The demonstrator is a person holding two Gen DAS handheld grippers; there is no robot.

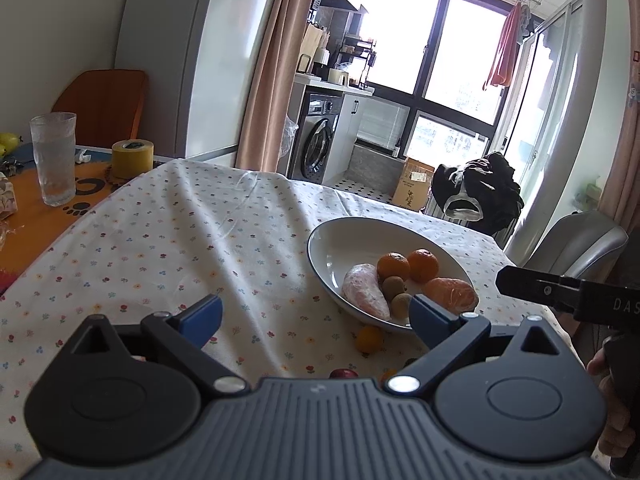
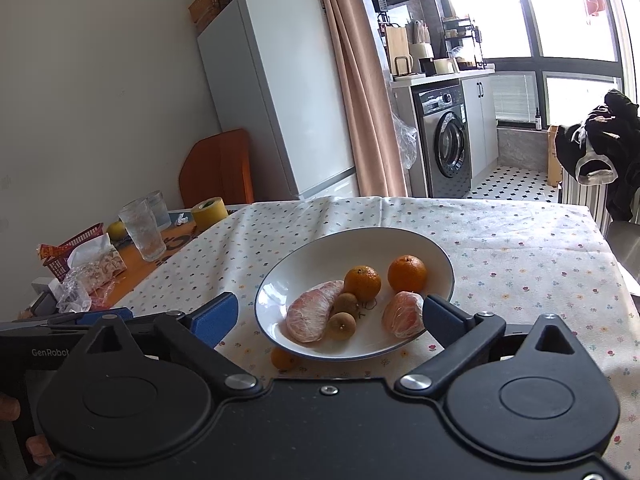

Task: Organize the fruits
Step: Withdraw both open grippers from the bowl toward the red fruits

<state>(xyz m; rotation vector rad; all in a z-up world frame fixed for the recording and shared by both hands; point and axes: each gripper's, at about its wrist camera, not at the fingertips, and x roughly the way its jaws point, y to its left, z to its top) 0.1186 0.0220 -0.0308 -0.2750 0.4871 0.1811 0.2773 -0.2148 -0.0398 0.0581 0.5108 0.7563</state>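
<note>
A white plate (image 1: 340, 240) (image 2: 320, 256) with a dark rim sits on the flowered tablecloth. It holds two oranges (image 1: 423, 265) (image 2: 407, 273), two wrapped pomelo wedges (image 1: 366, 291) (image 2: 312, 316) and two small brown longans (image 1: 394, 285) (image 2: 341, 325). A small orange fruit (image 1: 368, 339) (image 2: 283, 359) lies on the cloth just before the plate, beside a red fruit (image 1: 343, 373) half hidden by my left gripper's body. My left gripper (image 1: 316, 314) hovers open near the plate's front edge. My right gripper (image 2: 330, 314) is open too, above the plate's near rim, with nothing between its fingers.
At the left stand drinking glasses (image 1: 54, 158) (image 2: 143, 229), a yellow tape roll (image 1: 132, 158) (image 2: 209, 212), a red basket (image 2: 66, 248) and plastic wrappers (image 2: 86, 276) on an orange mat. A grey chair (image 1: 580, 244) is at the table's right. The right gripper's body (image 1: 560, 292) reaches in from the right.
</note>
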